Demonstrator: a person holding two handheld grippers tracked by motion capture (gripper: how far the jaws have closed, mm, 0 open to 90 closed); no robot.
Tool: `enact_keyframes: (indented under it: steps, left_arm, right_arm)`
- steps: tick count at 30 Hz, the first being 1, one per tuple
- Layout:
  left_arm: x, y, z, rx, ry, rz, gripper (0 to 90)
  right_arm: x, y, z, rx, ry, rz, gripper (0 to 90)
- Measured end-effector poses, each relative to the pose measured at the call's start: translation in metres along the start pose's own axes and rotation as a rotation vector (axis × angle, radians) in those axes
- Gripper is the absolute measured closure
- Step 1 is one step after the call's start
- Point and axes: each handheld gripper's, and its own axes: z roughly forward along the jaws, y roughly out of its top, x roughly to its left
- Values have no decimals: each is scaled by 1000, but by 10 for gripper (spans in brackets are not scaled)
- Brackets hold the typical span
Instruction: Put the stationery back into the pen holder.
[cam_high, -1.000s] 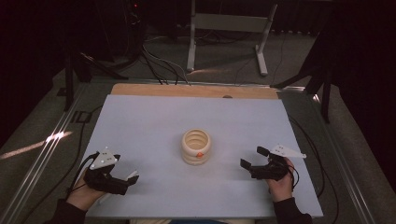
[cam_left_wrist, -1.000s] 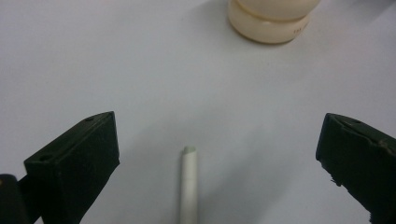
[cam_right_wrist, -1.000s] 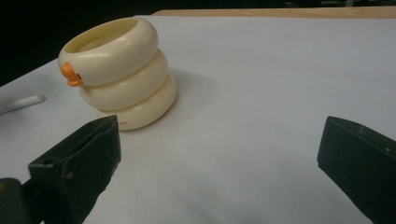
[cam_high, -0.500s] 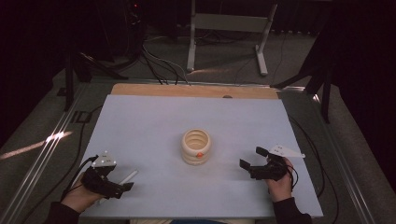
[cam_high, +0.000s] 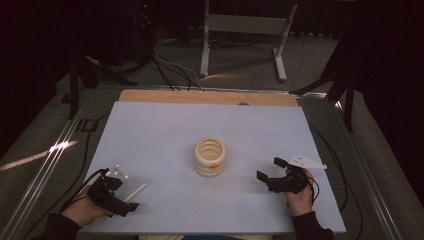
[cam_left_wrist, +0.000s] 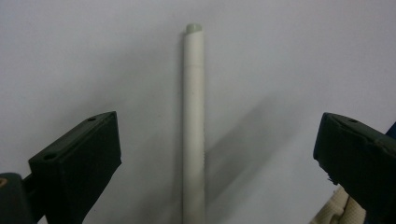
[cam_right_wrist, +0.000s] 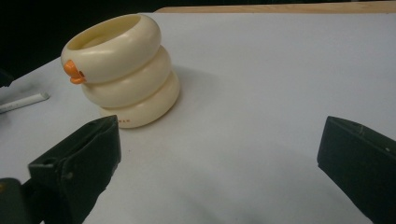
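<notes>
**White stick between open L jaws, cup at centre**

Pale blue table (cam_high: 165, 130) spans the high view. Cream ribbed cup (cam_high: 210, 157) w/ orange tab stands upright at centre. R gripper (cam_high: 272, 172) sits at 3 o'clock from cup, well apart, jaws wide, holding nothing, aimed toward cup. L gripper (cam_high: 131, 200) sits at 8 o'clock from cup, jaws wide, nothing clamped. White stick (cam_left_wrist: 194, 130) lies flat on table between L jaws, touching neither, tip pointing away.

A slim white pen (cam_left_wrist: 194, 126) lies flat on the table near its front-left corner. A cream holder of three stacked rings (cam_high: 210, 157), upright and open-topped, stands mid-table
</notes>
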Motion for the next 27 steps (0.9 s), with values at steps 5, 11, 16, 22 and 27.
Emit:
enact_keyframes:
  steps: [5, 11, 16, 22, 27]
  left_arm:
    - [3, 0, -2, 37, -21, 18, 64]
    - [4, 0, -4, 79, -14, 40, 155]
    - [1, 0, -2, 129, 26, 88, 200]
    - [-2, 4, -1, 177, 29, 103, 328]
    - [-3, 6, 1, 220, 36, 119, 482]
  right_arm:
    - [-1, 0, 0, 0, 1, 5, 0]
    - [-1, 0, 0, 0, 0, 4, 0]
    - [-1, 0, 0, 0, -1, 3, 0]
    - [0, 0, 0, 3, -3, 0, 0]
    - [0, 0, -1, 1, -2, 2, 0]
